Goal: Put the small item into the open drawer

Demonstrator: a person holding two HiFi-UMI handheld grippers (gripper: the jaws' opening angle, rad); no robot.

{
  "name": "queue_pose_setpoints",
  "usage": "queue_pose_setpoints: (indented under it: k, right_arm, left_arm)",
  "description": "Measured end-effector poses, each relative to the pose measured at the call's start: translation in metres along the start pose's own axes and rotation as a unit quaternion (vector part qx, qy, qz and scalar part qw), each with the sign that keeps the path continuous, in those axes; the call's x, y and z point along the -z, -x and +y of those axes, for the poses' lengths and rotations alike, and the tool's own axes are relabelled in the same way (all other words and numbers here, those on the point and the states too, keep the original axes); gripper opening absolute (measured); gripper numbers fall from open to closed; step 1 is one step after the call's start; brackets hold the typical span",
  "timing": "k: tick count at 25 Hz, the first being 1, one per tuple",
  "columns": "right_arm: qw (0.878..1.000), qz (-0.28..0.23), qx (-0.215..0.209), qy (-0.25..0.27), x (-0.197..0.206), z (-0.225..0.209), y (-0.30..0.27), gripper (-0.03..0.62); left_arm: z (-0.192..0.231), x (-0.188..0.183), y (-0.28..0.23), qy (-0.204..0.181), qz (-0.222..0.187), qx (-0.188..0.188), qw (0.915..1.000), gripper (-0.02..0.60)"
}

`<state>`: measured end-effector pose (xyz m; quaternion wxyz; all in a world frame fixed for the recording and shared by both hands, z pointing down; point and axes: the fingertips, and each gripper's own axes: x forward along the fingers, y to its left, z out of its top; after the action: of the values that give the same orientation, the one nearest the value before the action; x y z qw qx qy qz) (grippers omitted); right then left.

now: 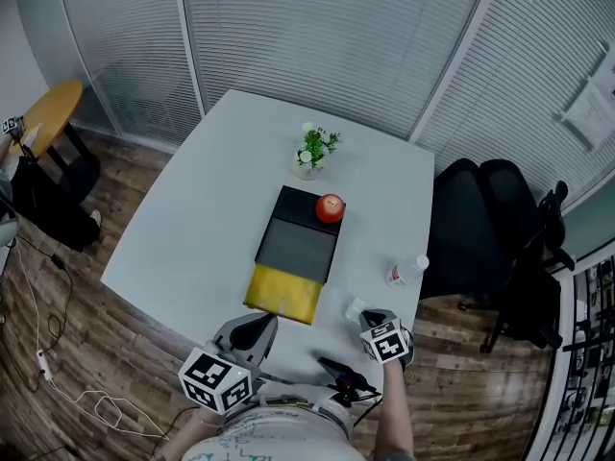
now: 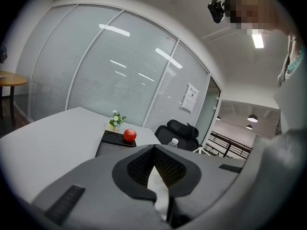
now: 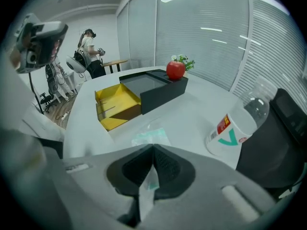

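Note:
A small clear packet with a teal patch (image 3: 149, 138) is pinched at its near end by my right gripper (image 3: 152, 151), which is shut on it just above the white table (image 1: 211, 209). In the head view this packet (image 1: 355, 308) hangs at the right gripper (image 1: 368, 321), near the table's front edge. Left of it and slightly farther from me lies the open yellow drawer (image 1: 284, 294), pulled out of a black drawer unit (image 1: 298, 238). In the right gripper view the drawer (image 3: 117, 104) lies ahead to the left. My left gripper (image 1: 258, 330) hovers at the front edge, shut and holding nothing (image 2: 154, 150).
A red apple (image 1: 330, 207) sits on the far end of the black unit, with a small flower pot (image 1: 313, 152) behind it. A plastic bottle (image 1: 407, 271) lies on its side at the right. A black office chair (image 1: 490, 229) stands by the table's right edge.

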<state>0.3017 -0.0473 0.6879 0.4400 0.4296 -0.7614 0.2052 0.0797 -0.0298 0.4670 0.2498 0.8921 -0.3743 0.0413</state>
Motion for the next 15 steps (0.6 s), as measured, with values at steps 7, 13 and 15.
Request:
queue_pose_setpoints:
  k: [7,13,15]
  right_arm:
    - [1.0,-0.009,-0.005,0.016,-0.023,0.005,0.03,0.003]
    - [0.999,-0.025,-0.005,0.028,-0.05,0.008,0.06,0.003]
    - [0.999,-0.036,-0.004,0.028,-0.057,0.009,0.067,0.003]
  left_arm:
    - [0.0,0.007,-0.003,0.002,0.01,0.003,0.9999,-0.003]
    - [0.0,0.011,-0.004,0.003,0.015,0.003,0.9999,-0.003]
    - [0.001,0.013,-0.002,0.005,0.018,0.001,0.9998,-0.003]
